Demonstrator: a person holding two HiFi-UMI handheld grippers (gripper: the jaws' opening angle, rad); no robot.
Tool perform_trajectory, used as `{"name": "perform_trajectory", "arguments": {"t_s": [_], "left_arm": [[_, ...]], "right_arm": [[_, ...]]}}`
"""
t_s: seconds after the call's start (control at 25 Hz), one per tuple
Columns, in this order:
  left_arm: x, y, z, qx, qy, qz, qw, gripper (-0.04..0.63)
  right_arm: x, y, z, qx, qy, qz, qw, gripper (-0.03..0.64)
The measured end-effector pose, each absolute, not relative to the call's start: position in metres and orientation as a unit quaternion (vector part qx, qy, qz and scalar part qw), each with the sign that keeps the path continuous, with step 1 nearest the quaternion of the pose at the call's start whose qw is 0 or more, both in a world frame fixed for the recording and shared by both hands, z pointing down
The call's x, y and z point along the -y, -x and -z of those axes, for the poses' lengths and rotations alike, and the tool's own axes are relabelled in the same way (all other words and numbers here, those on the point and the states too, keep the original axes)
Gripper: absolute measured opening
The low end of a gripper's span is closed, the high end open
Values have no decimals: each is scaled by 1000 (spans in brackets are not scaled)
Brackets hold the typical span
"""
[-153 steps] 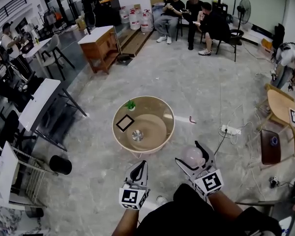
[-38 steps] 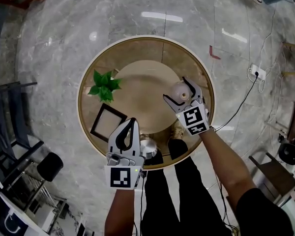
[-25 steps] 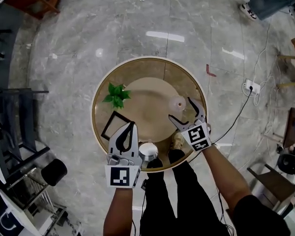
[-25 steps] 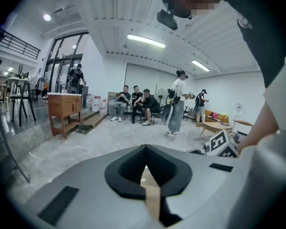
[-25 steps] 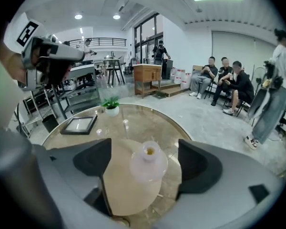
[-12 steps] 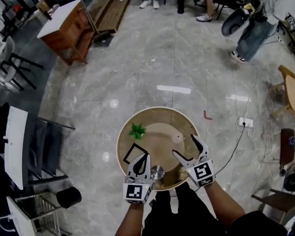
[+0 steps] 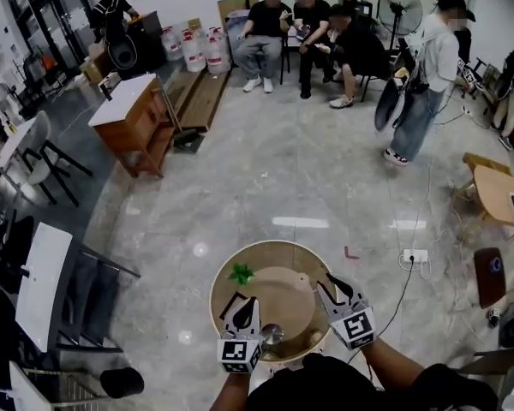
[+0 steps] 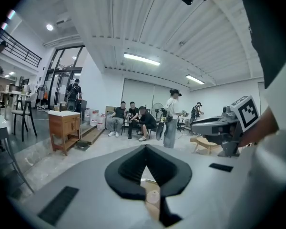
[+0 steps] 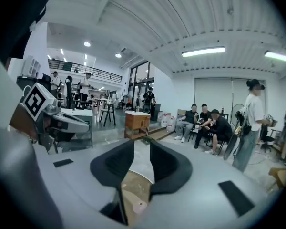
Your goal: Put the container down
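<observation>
On the round wooden bench close in front of the person, a small green plant is sitting near the far left edge. A dark flat frame is lying just nearer, and a shiny metal piece is resting beside the left tool.

The container is showing only as a small pale pink round shape on the brown bench top. It is sitting low in the right gripper view, below the jaws and apart from them; in the head view it is too small to pick out.

The right tool is hovering over the right side of the bench. Its jaws are closing, with a narrow gap between them and nothing in it. The left tool's jaws are meeting at the tips and gripping nothing.

Across the grey floor, several people are sitting on chairs by the far wall. Another person is standing near them, and a wooden cabinet is standing off to the left.
</observation>
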State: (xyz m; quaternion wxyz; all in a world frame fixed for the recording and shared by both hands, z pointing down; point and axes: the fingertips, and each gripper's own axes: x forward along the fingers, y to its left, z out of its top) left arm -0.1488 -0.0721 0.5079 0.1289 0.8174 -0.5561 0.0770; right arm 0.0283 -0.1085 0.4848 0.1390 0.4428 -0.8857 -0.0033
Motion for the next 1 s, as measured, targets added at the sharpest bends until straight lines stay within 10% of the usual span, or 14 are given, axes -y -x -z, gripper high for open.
{"name": "perform_trajectory", "arguments": {"t_s": [0.2, 1.0], "left_arm": [[75, 146, -485, 553, -825, -61, 104, -3], [83, 147, -447, 551, -830, -61, 59, -3]], "right_arm": [[94, -23, -460, 889, -435, 13, 141, 0], [115, -38, -405, 876, -468, 67, 98, -2]]}}
